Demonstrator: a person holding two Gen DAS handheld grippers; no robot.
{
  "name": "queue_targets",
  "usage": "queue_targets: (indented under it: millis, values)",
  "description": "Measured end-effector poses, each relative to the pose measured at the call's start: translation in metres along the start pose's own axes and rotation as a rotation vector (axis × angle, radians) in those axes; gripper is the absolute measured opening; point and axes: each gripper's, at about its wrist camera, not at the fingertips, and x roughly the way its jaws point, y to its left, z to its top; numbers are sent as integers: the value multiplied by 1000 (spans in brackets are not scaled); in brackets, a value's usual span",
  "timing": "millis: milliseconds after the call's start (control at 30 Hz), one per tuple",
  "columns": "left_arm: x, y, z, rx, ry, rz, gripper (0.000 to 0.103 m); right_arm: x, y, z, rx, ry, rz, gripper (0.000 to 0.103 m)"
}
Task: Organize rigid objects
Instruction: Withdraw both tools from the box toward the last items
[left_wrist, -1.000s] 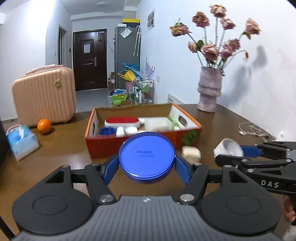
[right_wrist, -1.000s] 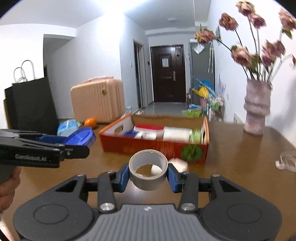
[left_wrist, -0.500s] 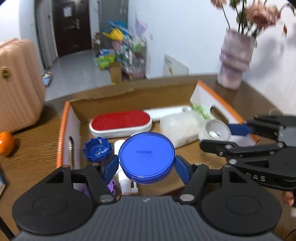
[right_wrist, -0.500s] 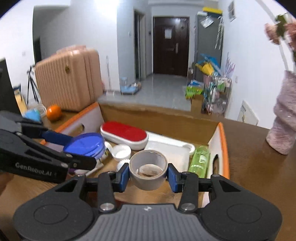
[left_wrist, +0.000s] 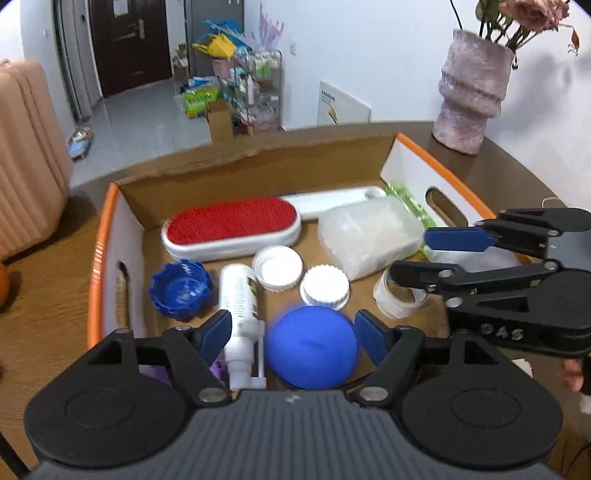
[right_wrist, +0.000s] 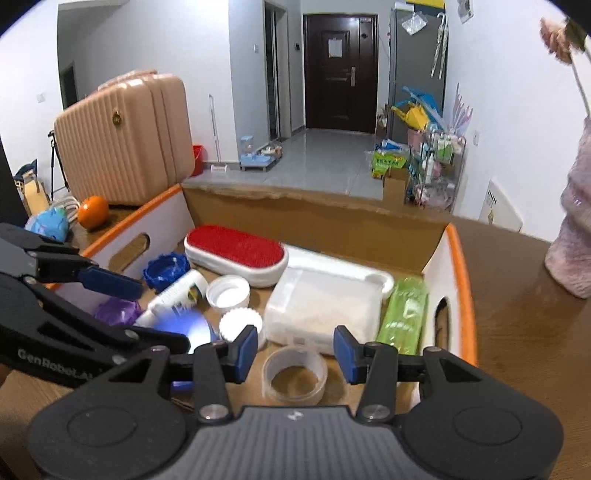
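Observation:
An orange cardboard box (left_wrist: 99, 236) (right_wrist: 460, 258) stands on the brown table. My left gripper (left_wrist: 291, 334) is open above its near end. The round blue lid (left_wrist: 312, 347), blurred, is below and between the fingers, free of them; it also shows in the right wrist view (right_wrist: 184, 326). My right gripper (right_wrist: 295, 350) is open over the box's near right part. The grey tape roll (right_wrist: 294, 374) lies on the box floor between and below its fingers; it also shows in the left wrist view (left_wrist: 397, 297).
The box holds a red brush (left_wrist: 231, 227), a white bottle (left_wrist: 240, 299), a blue cap (left_wrist: 181, 288), white caps (left_wrist: 277, 262), a clear tub (left_wrist: 369, 232) and a green pack (right_wrist: 404, 310). A vase (left_wrist: 471, 92), a suitcase (right_wrist: 125, 136) and an orange (right_wrist: 92, 212) stand around it.
Both grippers moved forward over the box, lowered and opened. The blue lid left the left gripper and the tape roll left the right gripper; both dropped into the box.

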Motion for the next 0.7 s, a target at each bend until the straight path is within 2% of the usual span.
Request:
queue_targets:
  millis: [200,367,533,700]
  values:
    - [-45,0,4,-16,-69,31,75,-52,-5,9,8,-70,-32,45]
    - [-97,-5,-6,-31,-143,72,76,-109,1,3,-6,-125,-42,48]
    - [-159,-14,-45,-99,-283,128,77,-172,18,-23,3,-227,-21,50]
    - [-215,-38,-109,-139,-410,204,82,-229,52,-69,-26,-311,-12,56]
